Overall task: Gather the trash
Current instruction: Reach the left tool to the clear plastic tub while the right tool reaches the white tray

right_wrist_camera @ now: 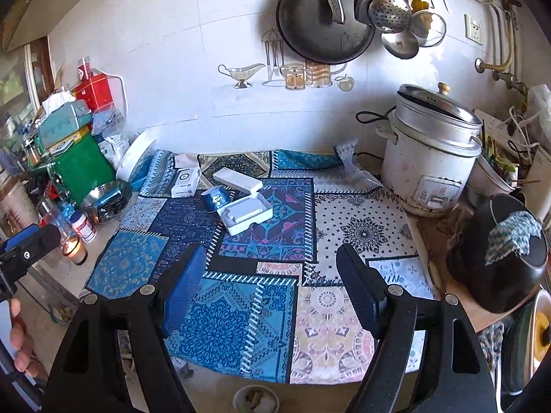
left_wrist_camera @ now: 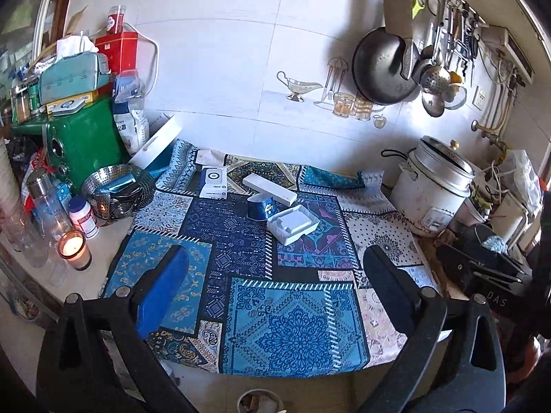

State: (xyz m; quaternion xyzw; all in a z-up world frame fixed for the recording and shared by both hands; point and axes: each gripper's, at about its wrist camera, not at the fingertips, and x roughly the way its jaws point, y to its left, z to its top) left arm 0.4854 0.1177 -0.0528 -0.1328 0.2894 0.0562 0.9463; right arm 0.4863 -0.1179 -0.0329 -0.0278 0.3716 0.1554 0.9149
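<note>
Both claws, left (left_wrist_camera: pixel 275 268) and right (right_wrist_camera: pixel 272 268), hang open and empty above a patchwork cloth (left_wrist_camera: pixel 296 327) on a counter. Mid-cloth lies a white tray (left_wrist_camera: pixel 292 223), long axis slanting toward the far right, touching a blue cup (left_wrist_camera: pixel 260 207). Behind, a long white box (left_wrist_camera: pixel 269 189), then tiled wall (left_wrist_camera: pixel 224 69).

Your bench (left_wrist_camera: pixel 103 241) carries a patchwork cloth (left_wrist_camera: pixel 261 296), a rice cooker (left_wrist_camera: pixel 434 192), a lit candle (left_wrist_camera: pixel 73 248) and a steel colander (left_wrist_camera: pixel 115 189).
</note>
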